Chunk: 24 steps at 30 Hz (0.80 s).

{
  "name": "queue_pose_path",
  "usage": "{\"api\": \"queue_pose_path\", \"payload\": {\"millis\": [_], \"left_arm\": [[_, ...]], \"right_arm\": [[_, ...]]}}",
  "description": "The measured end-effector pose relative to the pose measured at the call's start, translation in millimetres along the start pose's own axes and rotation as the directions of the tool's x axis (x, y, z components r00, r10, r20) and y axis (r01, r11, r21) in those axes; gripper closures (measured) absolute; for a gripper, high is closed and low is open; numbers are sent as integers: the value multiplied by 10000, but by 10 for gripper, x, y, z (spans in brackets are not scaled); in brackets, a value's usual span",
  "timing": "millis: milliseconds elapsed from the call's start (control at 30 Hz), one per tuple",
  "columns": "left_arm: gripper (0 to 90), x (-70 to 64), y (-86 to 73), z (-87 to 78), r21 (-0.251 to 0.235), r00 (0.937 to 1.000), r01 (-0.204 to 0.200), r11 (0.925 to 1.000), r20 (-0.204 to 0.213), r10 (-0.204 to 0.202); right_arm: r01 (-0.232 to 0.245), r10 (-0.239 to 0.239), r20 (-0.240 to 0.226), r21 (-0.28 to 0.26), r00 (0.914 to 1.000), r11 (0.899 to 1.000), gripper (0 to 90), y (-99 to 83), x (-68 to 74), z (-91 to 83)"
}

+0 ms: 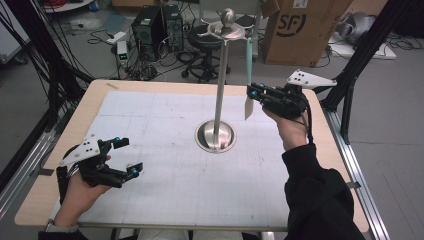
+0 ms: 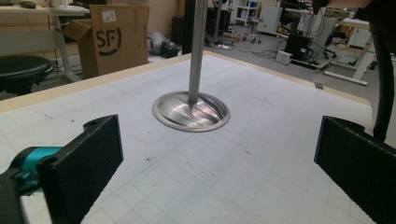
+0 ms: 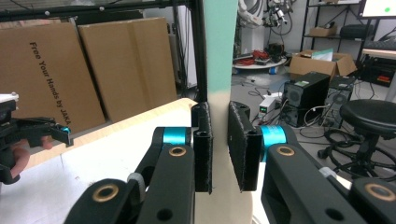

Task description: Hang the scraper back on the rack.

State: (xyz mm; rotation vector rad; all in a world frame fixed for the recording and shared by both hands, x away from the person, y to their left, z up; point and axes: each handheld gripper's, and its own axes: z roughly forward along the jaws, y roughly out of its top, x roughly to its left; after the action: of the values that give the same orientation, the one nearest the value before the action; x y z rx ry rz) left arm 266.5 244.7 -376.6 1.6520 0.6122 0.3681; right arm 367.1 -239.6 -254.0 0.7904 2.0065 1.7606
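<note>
Right tool [image 3: 219, 149] grips one hanging spatula [image 1: 248, 75]; left tool [image 1: 122, 157] gapes empty.

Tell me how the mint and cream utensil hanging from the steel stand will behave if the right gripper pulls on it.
The utensil hangs straight and thin, so it is probably light and fairly stiff. It may swing, since it hangs from the top of the stand. The right gripper pinches its smooth blade, which might slip.

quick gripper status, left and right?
Left gripper: open, holding nothing, above the white gridded mat.
Right gripper: closed on the mint-green and cream spatula hanging from the steel stand.
</note>
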Motion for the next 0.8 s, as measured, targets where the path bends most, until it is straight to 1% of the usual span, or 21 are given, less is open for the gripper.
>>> {"api": "queue_pose_path", "payload": {"millis": [67, 233, 300, 367, 400, 467, 500, 600, 733, 800], "left_arm": [[17, 2, -1, -2, -12, 10000, 1, 10000, -18, -1], [17, 4, -5, 3, 34, 10000, -3, 10000, -44, 3], [17, -5, -7, 15, 35, 10000, -13, 10000, -4, 13], [17, -10, -7, 24, 41, 10000, -16, 10000, 41, 16], [17, -9, -6, 26, 43, 10000, -30, 10000, 55, 30], [17, -3, -4, 26, 29, 10000, -17, 10000, 46, 16], [17, 0, -3, 27, 5, 10000, 3, 10000, 40, -3], [17, 6, 6, 28, -30, 10000, 5, 10000, 42, -5], [17, 4, 16, 42, -47, 10000, 8, 10000, 85, -7], [17, 4, 17, 53, -50, 10000, 4, 10000, 97, -4]], "right_arm": [[-66, 66, -5, -9, 10000, 10000, 802, -13, 3, 13], [23, -21, 126, -164, 9999, 9999, 782, -36, 32, 31], [31, -27, 160, -248, 9999, 9997, 713, -50, 44, 39], [124, -116, 357, -228, 9993, 9997, 632, -60, 66, 48], [149, -139, 403, -258, 9991, 9996, 607, -68, 76, 50], [243, -225, 478, -363, 9986, 9990, 528, -91, 99, 49], [273, -250, 564, -396, 9981, 9988, 505, -109, 111, 45], [251, -226, 594, -408, 9980, 9989, 417, -186, 122, 32], [289, -271, 717, -240, 9971, 9993, 282, -315, 128, 2], [254, -246, 752, -106, 9969, 9996, 175, -386, 129, -13]]}}
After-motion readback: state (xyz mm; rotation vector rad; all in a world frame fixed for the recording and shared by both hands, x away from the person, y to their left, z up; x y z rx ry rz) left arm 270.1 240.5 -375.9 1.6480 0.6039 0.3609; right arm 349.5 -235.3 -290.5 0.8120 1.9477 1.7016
